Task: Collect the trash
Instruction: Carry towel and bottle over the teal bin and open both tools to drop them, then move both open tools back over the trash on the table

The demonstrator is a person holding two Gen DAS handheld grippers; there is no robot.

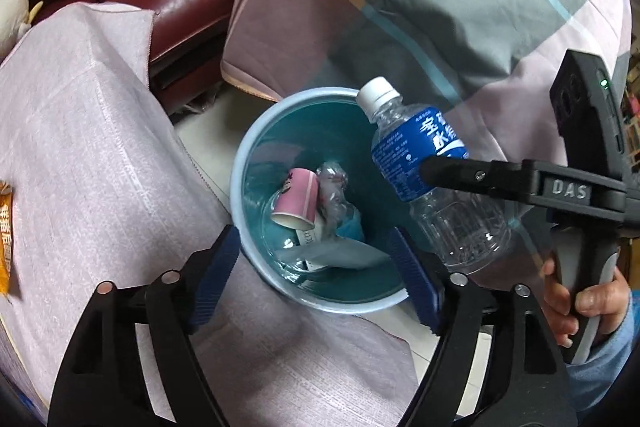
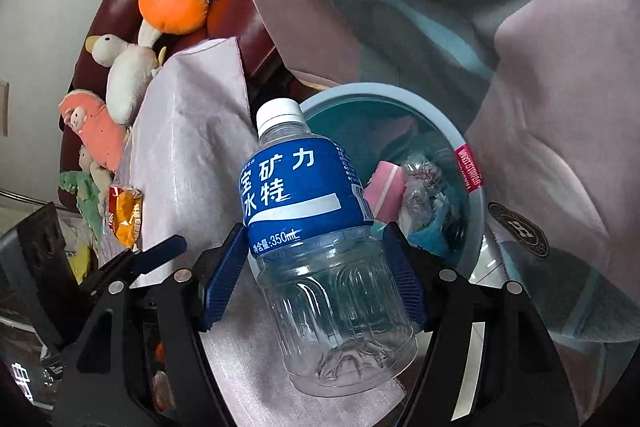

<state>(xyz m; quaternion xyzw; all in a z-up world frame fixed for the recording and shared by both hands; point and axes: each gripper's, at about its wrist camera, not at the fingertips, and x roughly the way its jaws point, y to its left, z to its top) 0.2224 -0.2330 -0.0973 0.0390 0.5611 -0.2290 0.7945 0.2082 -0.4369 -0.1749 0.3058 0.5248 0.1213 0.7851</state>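
Right tongs (image 2: 316, 279): clamped on the empty water bottle (image 2: 316, 227), the blue pads pinching its clear ribbed body just under the label, so the light shell stays put and the cap end is free to tip.
Bottle pose: cap toward 12 o'clock in the right wrist view, leaning slightly; in the left wrist view it hangs over the bin's rim at about 3 o'clock, a judgement being that it is held there to be let go into the bin.
Bin (image 1: 240, 163): light blue, open-topped, on the floor between the cloth-covered table (image 1: 80, 147) and the draped bedding (image 1: 400, 7); placed low and near so trash can fall straight in.
Bin contents: a pink paper cup (image 1: 298, 199), crumpled clear plastic (image 1: 332, 187) and paper scraps.
Left tongs (image 1: 316, 279): apart, holding nothing, hovering over the bin's near rim, clear of the bottle.
Remaining trash: an orange snack wrapper (image 2: 124, 215) lies on the table at 9 o'clock of the bottle, well apart from the bin.
Risk: letting go too near the rim could bounce the bottle out.
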